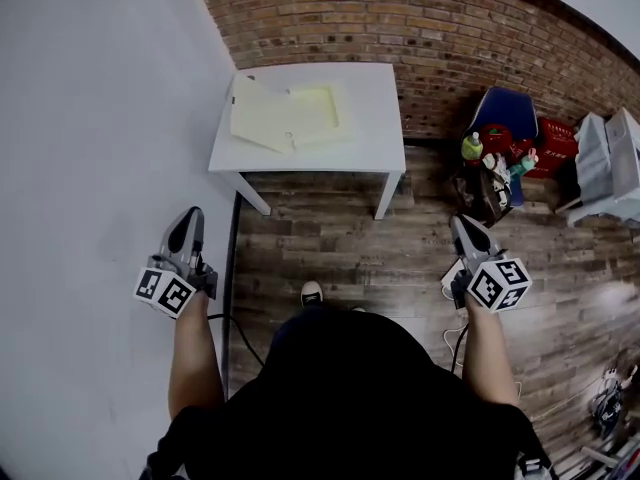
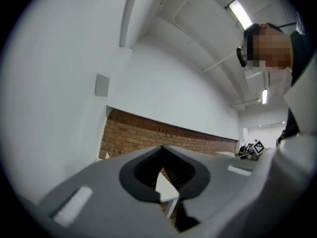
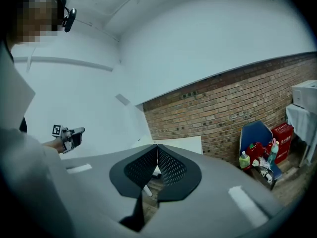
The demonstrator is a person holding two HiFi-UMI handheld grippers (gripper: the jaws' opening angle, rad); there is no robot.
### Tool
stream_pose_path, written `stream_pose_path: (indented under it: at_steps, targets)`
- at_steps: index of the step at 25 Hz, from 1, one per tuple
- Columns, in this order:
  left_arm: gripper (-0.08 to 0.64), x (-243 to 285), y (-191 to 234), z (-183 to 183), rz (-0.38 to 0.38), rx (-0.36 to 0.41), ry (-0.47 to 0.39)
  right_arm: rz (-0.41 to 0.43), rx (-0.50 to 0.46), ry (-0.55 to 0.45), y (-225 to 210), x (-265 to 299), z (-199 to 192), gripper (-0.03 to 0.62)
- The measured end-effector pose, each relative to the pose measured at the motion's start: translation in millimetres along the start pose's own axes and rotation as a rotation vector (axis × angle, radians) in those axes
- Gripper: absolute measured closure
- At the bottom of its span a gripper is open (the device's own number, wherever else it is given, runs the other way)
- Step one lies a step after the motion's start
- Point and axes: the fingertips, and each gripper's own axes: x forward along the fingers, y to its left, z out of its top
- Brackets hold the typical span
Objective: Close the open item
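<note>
A pale yellow flat box (image 1: 288, 116) lies open on the white table (image 1: 372, 140) by the brick wall, its lid folded out to the left. My left gripper (image 1: 186, 220) is held well short of the table, beside the white wall, jaws shut and empty. My right gripper (image 1: 461, 224) is off the table's right front corner, also shut on nothing. In the left gripper view the shut jaws (image 2: 161, 148) point level toward the table's corner (image 2: 166, 185). In the right gripper view the shut jaws (image 3: 157, 147) face the table (image 3: 184, 144), with the left gripper (image 3: 70, 136) at the left.
A white wall (image 1: 90, 168) runs along the left and a brick wall (image 1: 450, 38) behind the table. At the right stand a blue bin (image 1: 505, 113) with bottles, a red crate (image 1: 556, 146) and a white cabinet (image 1: 612, 163). Cables (image 1: 455, 333) lie on the wooden floor.
</note>
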Motion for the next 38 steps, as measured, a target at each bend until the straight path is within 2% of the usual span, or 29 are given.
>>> stream_pose_path:
  at_steps: [5, 11, 18, 26, 38]
  targets:
    - [0.557, 4.5, 6.8, -9.7, 0.003, 0.054, 0.031, 0.019, -0.034, 0.021, -0.7, 24.5, 10.2, 0.589]
    - [0.557, 13.5, 33.4, -14.5, 0.051, 0.008, 0.018, 0.019, -0.079, 0.033, 3.6, 52.3, 15.2, 0.589]
    - [0.557, 45.3, 60.0, -28.8, 0.046, 0.026, 0.043, 0.008, -0.077, 0.035, -3.1, 84.7, 25.9, 0.589]
    - [0.557, 87.7, 101.0, -20.3, 0.04, 0.023, 0.058, -0.002, -0.061, 0.059, -5.9, 128.9, 26.8, 0.589]
    - [0.557, 141.6, 138.3, -38.2, 0.009, -0.017, 0.116, -0.026, -0.041, 0.092, -18.6, 176.8, 23.5, 0.589]
